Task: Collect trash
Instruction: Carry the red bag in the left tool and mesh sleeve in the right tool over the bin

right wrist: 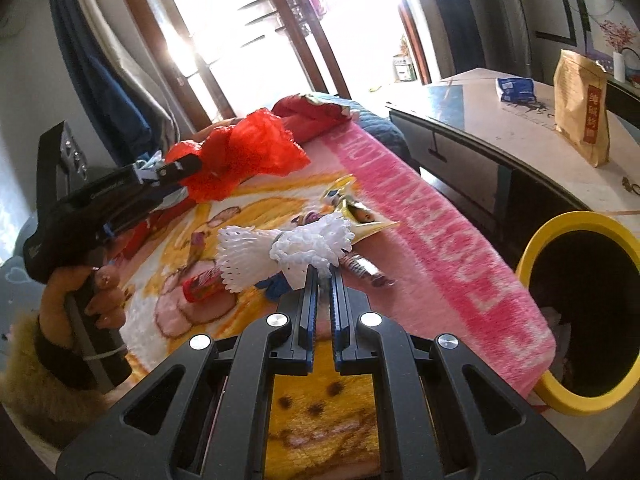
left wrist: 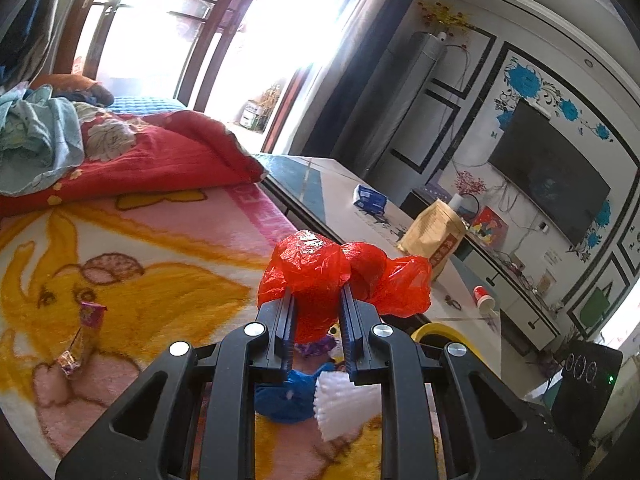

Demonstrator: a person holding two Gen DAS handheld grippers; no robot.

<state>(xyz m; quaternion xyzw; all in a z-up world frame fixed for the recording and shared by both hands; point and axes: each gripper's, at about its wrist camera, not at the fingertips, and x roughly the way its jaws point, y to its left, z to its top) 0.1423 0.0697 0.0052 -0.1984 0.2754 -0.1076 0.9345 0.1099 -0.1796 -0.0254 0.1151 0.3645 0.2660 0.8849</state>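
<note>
A crumpled red plastic bag (left wrist: pixel 316 276) is clamped between the narrowed jaws of the left gripper (left wrist: pixel 319 300) above the pink-and-yellow cartoon blanket (left wrist: pixel 140 264). A white foam fruit net (right wrist: pixel 280 254) is pinched by the closed right gripper (right wrist: pixel 325 276), near the yellow-rimmed round bin (right wrist: pixel 536 248).

Bright windows (left wrist: pixel 168 32) behind a blanketed bed (left wrist: pixel 132 240), a table (left wrist: pixel 344 188), a wall-mounted television (left wrist: pixel 552 176).

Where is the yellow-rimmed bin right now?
The yellow-rimmed bin sits at the right edge of the right wrist view, beside the pink blanket's edge and below the table. In the left wrist view only a sliver of rim shows.
</note>
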